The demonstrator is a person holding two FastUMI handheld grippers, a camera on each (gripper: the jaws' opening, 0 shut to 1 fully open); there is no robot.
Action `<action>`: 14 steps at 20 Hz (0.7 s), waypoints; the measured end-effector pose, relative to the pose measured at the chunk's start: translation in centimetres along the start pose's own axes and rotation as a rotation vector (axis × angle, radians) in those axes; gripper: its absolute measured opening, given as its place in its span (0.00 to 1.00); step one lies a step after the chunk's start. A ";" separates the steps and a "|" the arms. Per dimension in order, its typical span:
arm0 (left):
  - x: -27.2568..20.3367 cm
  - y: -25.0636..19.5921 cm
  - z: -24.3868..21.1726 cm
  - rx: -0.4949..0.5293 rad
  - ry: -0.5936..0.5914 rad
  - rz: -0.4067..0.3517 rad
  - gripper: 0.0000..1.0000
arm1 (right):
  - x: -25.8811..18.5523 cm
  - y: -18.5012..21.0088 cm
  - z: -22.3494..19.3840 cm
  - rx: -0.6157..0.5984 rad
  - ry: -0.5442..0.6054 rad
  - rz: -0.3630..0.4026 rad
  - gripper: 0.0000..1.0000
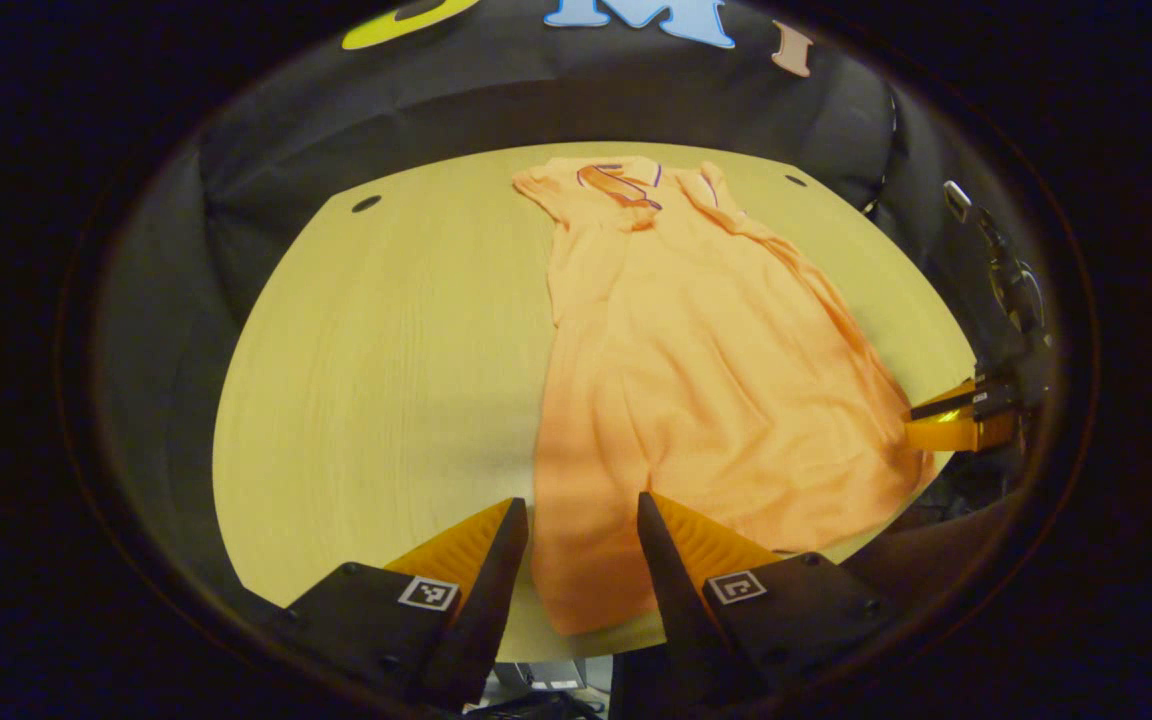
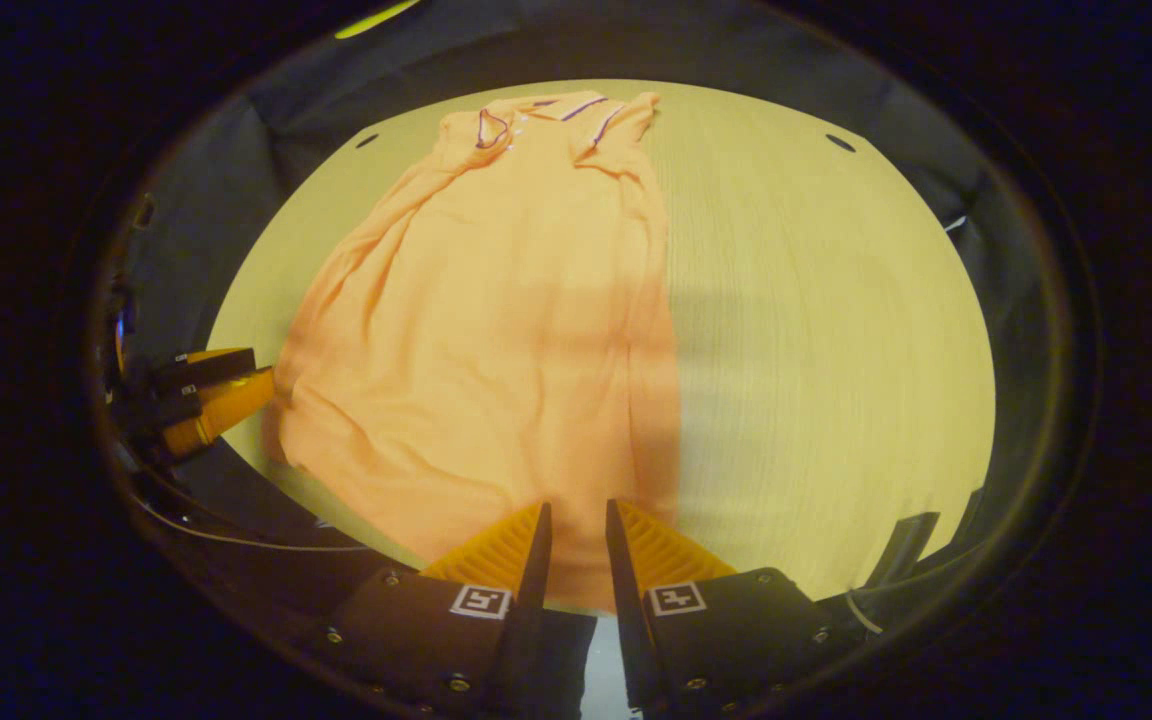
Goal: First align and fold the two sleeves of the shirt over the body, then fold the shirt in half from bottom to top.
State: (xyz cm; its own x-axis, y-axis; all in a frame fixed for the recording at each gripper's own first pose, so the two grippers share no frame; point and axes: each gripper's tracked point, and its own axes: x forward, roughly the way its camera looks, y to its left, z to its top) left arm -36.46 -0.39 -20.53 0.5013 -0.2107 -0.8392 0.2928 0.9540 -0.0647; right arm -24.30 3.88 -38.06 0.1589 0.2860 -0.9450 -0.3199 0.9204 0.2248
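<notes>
The orange shirt (image 1: 696,400) lies flat on the round wooden table (image 1: 376,380), collar at the far edge and hem at the near edge, both sleeves already folded over the body. The left gripper (image 1: 581,515) hovers over the hem's corner with its fingers spread. The right gripper (image 2: 576,515) sits at the hem's other corner, fingers narrowly apart, cloth showing between them; whether they pinch it cannot be told.

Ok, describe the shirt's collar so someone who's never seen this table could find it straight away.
Start at the round wooden table and the orange shirt spread on it. Follow the shirt to its far end, away from both tongs. The collar is there, the one part of the plain orange cloth edged with dark stripes.
</notes>
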 end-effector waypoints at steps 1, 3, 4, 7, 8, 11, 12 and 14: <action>-0.3 0.1 -0.5 0.007 0.010 0.002 0.80 | 0.1 0.1 -0.3 0.001 0.009 0.000 0.36; -0.4 0.1 -1.1 0.011 0.024 0.002 0.80 | 0.2 0.5 -0.6 0.005 0.019 0.014 0.61; -0.4 0.1 -1.3 0.007 0.031 -0.004 0.79 | 0.0 0.4 -0.7 0.005 0.025 0.008 0.75; -0.2 -0.1 -2.5 0.003 0.076 -0.013 0.82 | -0.2 -0.1 -0.8 0.029 0.035 -0.034 0.71; 0.0 -0.1 -2.9 0.006 0.090 -0.012 0.81 | -0.2 -0.3 -0.8 0.034 0.039 -0.053 0.77; 0.5 0.0 -3.4 0.020 0.131 -0.001 0.82 | 0.2 -0.8 -1.3 0.017 0.076 -0.090 0.77; 0.8 0.1 -3.4 0.026 0.137 0.007 0.81 | 0.4 -0.9 -1.4 0.010 0.088 -0.100 0.77; 1.1 0.1 -3.6 0.036 0.156 0.011 0.82 | 0.7 -1.2 -1.9 -0.008 0.110 -0.120 0.77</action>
State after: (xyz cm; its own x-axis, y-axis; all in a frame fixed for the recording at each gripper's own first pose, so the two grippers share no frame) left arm -38.82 0.20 -23.38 0.3726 -0.1623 -0.9137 0.3183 0.9472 -0.0384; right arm -25.59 2.50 -39.44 0.0936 0.1424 -0.9854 -0.3127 0.9438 0.1067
